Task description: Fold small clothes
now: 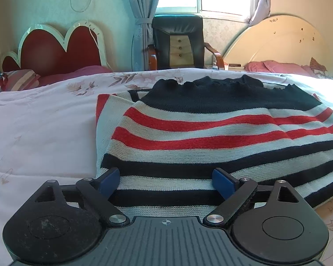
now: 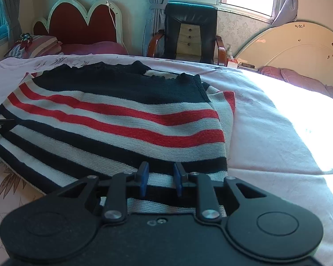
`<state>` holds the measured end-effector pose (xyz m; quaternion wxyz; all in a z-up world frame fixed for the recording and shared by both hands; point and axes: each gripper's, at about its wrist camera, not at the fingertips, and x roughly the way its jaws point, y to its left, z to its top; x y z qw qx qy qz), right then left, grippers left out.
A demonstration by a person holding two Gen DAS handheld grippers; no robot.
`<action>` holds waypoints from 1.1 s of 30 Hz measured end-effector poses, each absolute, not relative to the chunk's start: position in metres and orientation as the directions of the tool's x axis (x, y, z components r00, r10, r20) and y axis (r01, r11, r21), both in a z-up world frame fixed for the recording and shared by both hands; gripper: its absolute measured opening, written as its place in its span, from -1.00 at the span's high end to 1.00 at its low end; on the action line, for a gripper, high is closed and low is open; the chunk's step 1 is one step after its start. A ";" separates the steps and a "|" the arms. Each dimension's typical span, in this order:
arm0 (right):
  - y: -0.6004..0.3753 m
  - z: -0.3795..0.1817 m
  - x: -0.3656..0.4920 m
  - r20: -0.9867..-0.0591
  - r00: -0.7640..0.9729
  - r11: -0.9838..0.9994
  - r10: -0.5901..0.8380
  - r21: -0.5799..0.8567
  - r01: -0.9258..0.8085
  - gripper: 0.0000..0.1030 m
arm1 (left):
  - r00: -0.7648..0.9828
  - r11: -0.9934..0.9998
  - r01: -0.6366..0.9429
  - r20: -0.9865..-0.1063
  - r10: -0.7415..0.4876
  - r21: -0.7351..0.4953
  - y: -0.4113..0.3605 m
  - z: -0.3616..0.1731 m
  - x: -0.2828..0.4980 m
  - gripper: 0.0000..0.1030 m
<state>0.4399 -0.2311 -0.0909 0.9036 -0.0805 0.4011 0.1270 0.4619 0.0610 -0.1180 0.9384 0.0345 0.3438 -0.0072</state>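
Half folded, both claws released at the near hem.

Left gripper (image 1: 164, 182) spread wide, blue pads on either side of the near hem of the knitted sweater with navy, white and red stripes (image 1: 211, 133), not pinching it. Right gripper (image 2: 160, 178) parted only a little, blue pads (image 2: 144, 177) standing apart over the same hem near its right corner, nothing clamped as far as visible. Sweater lying flat across the middle of the white quilt with a faint flower print (image 1: 44, 128), navy collar end towards the far edge. Side parts seemingly already turned in, giving straight left and right edges. Probably left to do: bringing the near hem up to the collar, then smoothing. Final small packet not yet made.
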 end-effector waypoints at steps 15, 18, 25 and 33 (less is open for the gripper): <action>-0.167 -0.079 0.385 -0.731 0.612 0.891 0.302 -0.011 -0.454 0.53 | 0.764 0.988 0.147 -0.639 -0.085 0.044 0.006 -0.120 0.413 -0.75; -0.165 -0.093 0.375 -0.746 0.612 0.888 0.263 -0.061 -0.455 0.51 | 0.768 0.993 0.111 -0.637 -0.068 0.028 0.026 -0.131 0.399 -0.75; -0.225 -0.073 0.372 -0.716 0.657 0.949 0.236 0.022 -0.316 0.48 | 0.777 0.999 0.052 -0.629 -0.039 0.003 0.071 -0.127 0.388 -0.75; -0.252 -0.091 0.386 -0.768 0.620 0.976 0.163 0.035 -0.214 0.57 | 0.744 0.998 -0.002 -0.667 -0.038 -0.059 0.081 -0.135 0.390 -0.75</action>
